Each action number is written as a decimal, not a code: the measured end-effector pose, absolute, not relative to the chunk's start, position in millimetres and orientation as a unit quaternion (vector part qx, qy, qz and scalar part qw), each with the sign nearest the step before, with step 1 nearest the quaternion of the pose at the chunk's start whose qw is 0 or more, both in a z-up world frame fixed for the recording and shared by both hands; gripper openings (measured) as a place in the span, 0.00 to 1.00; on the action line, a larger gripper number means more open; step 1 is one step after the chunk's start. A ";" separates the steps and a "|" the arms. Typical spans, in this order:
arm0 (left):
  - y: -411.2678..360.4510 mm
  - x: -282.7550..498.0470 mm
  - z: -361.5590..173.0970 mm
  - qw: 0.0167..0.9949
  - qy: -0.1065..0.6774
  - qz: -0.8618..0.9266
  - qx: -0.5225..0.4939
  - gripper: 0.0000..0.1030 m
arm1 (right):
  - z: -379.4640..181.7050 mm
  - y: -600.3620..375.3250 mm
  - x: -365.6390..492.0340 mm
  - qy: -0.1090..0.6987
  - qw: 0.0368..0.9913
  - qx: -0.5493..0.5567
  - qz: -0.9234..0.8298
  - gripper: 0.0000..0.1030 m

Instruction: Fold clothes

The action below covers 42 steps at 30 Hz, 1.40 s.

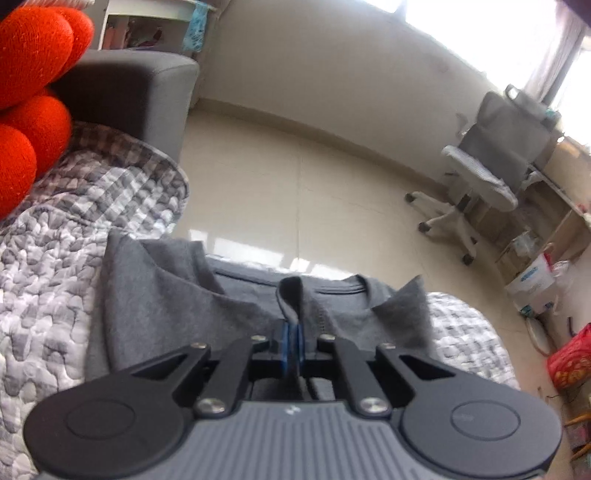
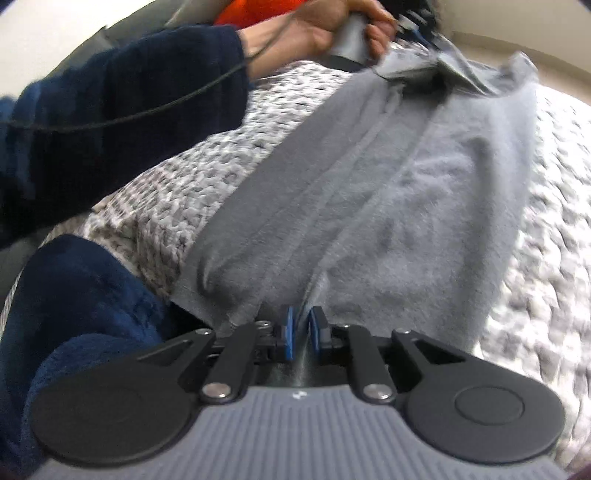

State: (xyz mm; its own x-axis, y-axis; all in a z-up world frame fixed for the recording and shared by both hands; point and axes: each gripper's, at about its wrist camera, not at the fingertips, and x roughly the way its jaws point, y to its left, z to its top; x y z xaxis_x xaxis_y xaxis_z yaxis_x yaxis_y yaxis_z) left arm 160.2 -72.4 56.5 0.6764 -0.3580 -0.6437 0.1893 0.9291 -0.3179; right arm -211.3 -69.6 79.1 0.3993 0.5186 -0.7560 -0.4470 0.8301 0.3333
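Note:
A grey sweatshirt (image 1: pixel 177 295) lies stretched over a grey-and-white quilted cover (image 1: pixel 48 280). In the left wrist view my left gripper (image 1: pixel 291 334) is shut on a raised fold of the sweatshirt near its neckline, with cloth pinched between the blue pads. In the right wrist view the grey sweatshirt (image 2: pixel 388 206) runs away from me toward the far end. My right gripper (image 2: pixel 302 330) is shut on its near edge. At the top of that view a person's hand (image 2: pixel 332 29) holds the left gripper at the far end.
Orange cushions (image 1: pixel 29 92) and a dark grey sofa arm (image 1: pixel 140 92) sit at the left. Beyond the quilt lies a pale tiled floor with an office chair (image 1: pixel 480 177), bags and a red bag (image 1: pixel 572 362) at the right. Dark blue sleeves (image 2: pixel 110 110) fill the right view's left.

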 end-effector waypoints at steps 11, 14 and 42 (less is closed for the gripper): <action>-59.9 153.8 44.4 0.907 0.389 -0.116 -0.112 0.06 | 88.8 -95.0 -212.6 0.441 0.847 0.122 0.270 0.17; -54.5 151.9 45.0 0.909 0.386 -0.110 -0.114 0.06 | 87.4 -99.0 -209.6 0.440 0.845 0.139 0.269 0.17; -37.0 -71.2 80.5 0.853 0.470 -0.217 -0.068 0.43 | 65.2 -142.0 -286.7 0.439 0.868 0.174 0.153 0.18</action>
